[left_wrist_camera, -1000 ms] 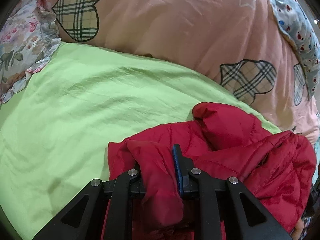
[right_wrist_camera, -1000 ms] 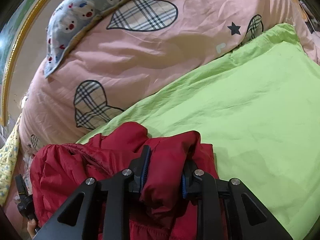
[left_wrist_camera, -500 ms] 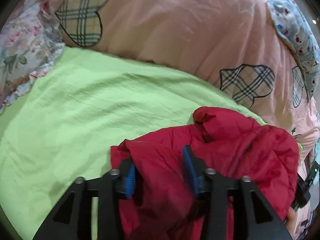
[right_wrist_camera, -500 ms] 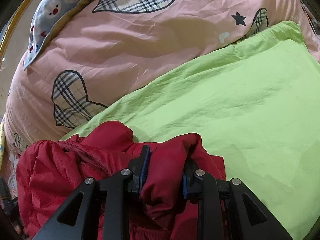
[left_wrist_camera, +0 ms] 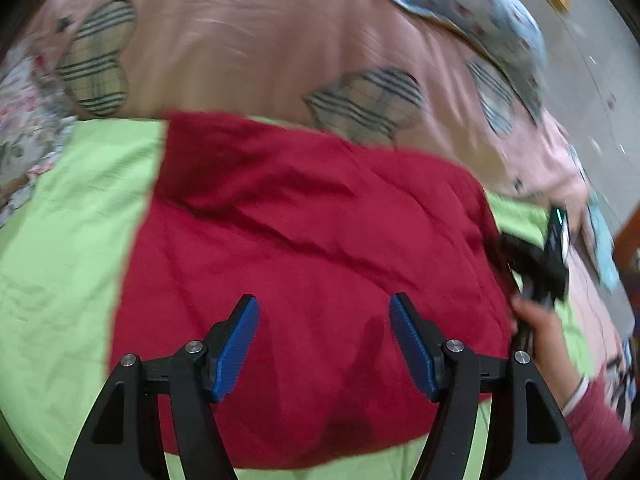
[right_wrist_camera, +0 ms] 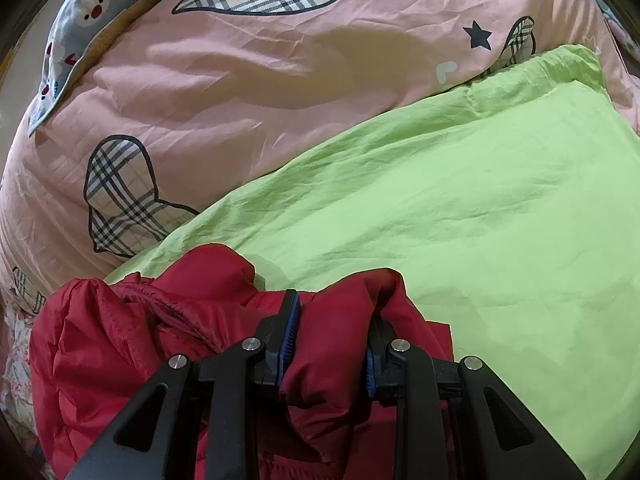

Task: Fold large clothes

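A red puffer jacket (left_wrist_camera: 312,240) lies spread on the green sheet (left_wrist_camera: 68,240). My left gripper (left_wrist_camera: 324,320) is open and empty, its blue pads apart just above the jacket's near part. My right gripper (right_wrist_camera: 332,320) is shut on a thick fold of the red jacket (right_wrist_camera: 120,344), close above the green sheet (right_wrist_camera: 480,220). In the left wrist view the right gripper's black body (left_wrist_camera: 536,260) and the hand holding it show at the jacket's right edge. That view is blurred.
A pink quilt (right_wrist_camera: 240,80) with plaid hearts is bunched along the far side of the sheet; it also shows in the left wrist view (left_wrist_camera: 260,40). A floral cloth (left_wrist_camera: 20,120) lies at far left. A blue patterned cloth (right_wrist_camera: 80,4) tops the quilt.
My left gripper has opened and let go of the red jacket, then pulled back. The jacket now lies spread out. My right gripper keeps its hold.
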The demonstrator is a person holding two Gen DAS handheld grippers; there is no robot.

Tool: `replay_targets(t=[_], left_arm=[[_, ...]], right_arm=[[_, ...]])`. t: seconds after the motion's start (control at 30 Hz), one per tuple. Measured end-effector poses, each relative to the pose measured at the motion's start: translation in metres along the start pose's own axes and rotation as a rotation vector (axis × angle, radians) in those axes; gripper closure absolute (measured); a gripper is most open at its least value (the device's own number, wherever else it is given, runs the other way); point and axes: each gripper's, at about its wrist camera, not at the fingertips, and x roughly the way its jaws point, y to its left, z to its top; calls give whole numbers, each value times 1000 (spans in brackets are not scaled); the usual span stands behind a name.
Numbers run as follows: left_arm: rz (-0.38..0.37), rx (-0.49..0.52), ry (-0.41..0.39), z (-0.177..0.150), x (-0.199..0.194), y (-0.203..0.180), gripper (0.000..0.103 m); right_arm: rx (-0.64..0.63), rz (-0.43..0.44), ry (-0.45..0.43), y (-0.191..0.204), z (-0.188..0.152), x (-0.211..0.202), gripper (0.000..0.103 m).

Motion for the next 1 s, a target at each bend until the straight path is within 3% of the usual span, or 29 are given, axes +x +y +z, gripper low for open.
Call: replay_targets(t=[0.17,0.33,0.47,0.6,0.83,0.9,1.0], left_arm=[[120,74,14,-11,29,-8,32],[129,43,31,-5,45,8,32],[141,57,25,-3,54,10,32],[158,61,23,0,62,11,32],[176,51,32,9,80,9,32],[164,46,36,12,81,7,32],[112,32,30,12,65,12,35]], right_arm=[[8,19,0,0,2,-7,72],[18,74,-33,3,3,-38,55],[-26,102,-98,7,0,-79,32],[-105,145,-134,20,-12,-112,31],[-415,186,51,76,-59,-100,30],[-464,138,113,85,-68,-79,30],[-439,88,140,80,-66,-55,30]])
